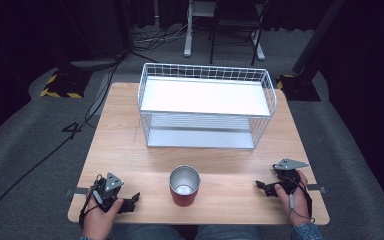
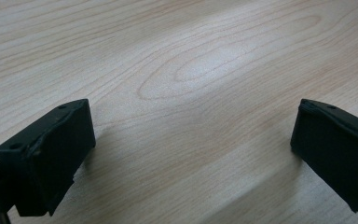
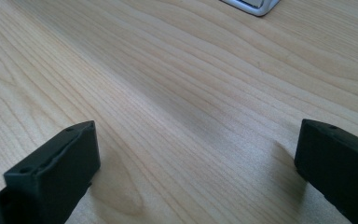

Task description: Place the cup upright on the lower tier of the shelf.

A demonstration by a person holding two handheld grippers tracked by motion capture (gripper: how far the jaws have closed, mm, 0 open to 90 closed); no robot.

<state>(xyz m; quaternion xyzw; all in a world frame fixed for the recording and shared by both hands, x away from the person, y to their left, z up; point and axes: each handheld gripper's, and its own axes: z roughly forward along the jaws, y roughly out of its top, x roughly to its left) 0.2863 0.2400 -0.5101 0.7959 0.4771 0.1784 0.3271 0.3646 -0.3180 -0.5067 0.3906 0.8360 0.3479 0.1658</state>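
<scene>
Jaws first: the left gripper (image 2: 193, 154) has its two black jaws spread wide, nothing between them but bare pale wood grain, and they sit low over the light wooden table (image 2: 196, 60). Same story on the right gripper (image 3: 198, 168), jaws set far apart over empty grain, with a white corner of the rack's base (image 3: 254, 5) peeking in at the top edge of the right gripper view.

Pulling back to the high view: the left gripper (image 1: 130, 199) rests near the front left corner of the table (image 1: 125, 145), held in the person's left hand (image 1: 99, 217), its grey three-cornered plate on top. The right gripper (image 1: 264, 186) sits near the front right edge in the right hand (image 1: 296, 197), a blue sleeve (image 1: 305, 232) just showing at the bottom.

Between the two, well apart from each, stands a red tumbler with a shiny metal interior (image 1: 184, 186), upright, mouth open to the camera, close to the front edge. Behind it, towards the far side of the table, stands a white wire two-tier rack with a flat white shelf on top (image 1: 206, 97); both tiers look bare. Dark cables (image 1: 80, 125) trail across the grey floor on the left.
</scene>
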